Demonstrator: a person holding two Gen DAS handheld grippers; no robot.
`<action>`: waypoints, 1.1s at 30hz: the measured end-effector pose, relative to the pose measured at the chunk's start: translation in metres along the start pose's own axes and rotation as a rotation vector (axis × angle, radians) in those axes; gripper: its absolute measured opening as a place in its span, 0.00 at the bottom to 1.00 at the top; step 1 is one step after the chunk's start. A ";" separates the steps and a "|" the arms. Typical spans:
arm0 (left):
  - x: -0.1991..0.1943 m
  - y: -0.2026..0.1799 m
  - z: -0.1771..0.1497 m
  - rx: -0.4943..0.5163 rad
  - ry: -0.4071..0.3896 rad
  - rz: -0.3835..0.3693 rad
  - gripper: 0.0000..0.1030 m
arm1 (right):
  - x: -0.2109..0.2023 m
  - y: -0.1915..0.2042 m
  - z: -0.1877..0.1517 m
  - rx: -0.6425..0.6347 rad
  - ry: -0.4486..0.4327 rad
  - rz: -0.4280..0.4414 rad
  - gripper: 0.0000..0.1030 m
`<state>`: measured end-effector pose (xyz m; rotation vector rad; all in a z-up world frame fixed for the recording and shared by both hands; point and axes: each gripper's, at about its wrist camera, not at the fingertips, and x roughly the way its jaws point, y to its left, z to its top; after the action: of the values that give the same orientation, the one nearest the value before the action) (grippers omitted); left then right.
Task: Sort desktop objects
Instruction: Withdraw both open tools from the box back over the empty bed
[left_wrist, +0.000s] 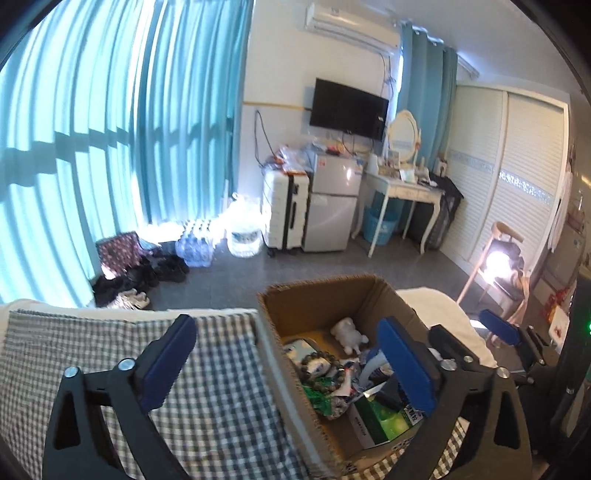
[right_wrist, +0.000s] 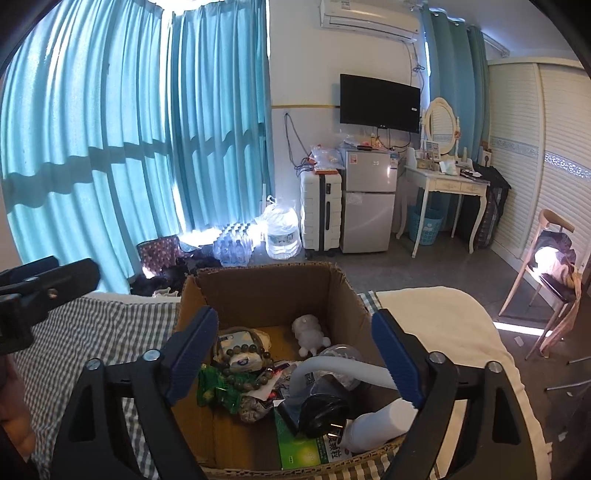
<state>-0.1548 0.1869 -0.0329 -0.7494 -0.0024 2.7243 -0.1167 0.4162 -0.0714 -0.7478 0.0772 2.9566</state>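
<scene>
both grippers hang over the cardboard box (right_wrist: 266, 291) on the checked cloth (left_wrist: 207, 387): left gripper (left_wrist: 284, 365) and right gripper (right_wrist: 295, 354) jaws spread wide, gripping nothing.

Teal curtains (right_wrist: 110, 147), wall television (right_wrist: 379, 103), small fridge (right_wrist: 369, 199), white suitcase (right_wrist: 320, 210).

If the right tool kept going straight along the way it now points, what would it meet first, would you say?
Probably the clutter in the cardboard box: the right tool, open and empty, aims down into it, about at the white hose over the black cap. Depth is unclear.
</scene>
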 end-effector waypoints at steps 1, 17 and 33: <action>-0.006 0.002 0.001 0.003 -0.009 0.018 1.00 | -0.005 0.002 0.002 0.002 -0.012 0.000 0.93; -0.088 0.058 0.015 0.011 -0.087 0.192 1.00 | -0.070 0.071 0.019 -0.063 -0.082 0.116 1.00; -0.111 0.108 -0.006 0.001 -0.099 0.282 1.00 | -0.081 0.123 0.013 -0.076 -0.100 0.182 1.00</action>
<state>-0.0937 0.0500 0.0081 -0.6563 0.0894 3.0258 -0.0642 0.2890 -0.0181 -0.6318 0.0277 3.1811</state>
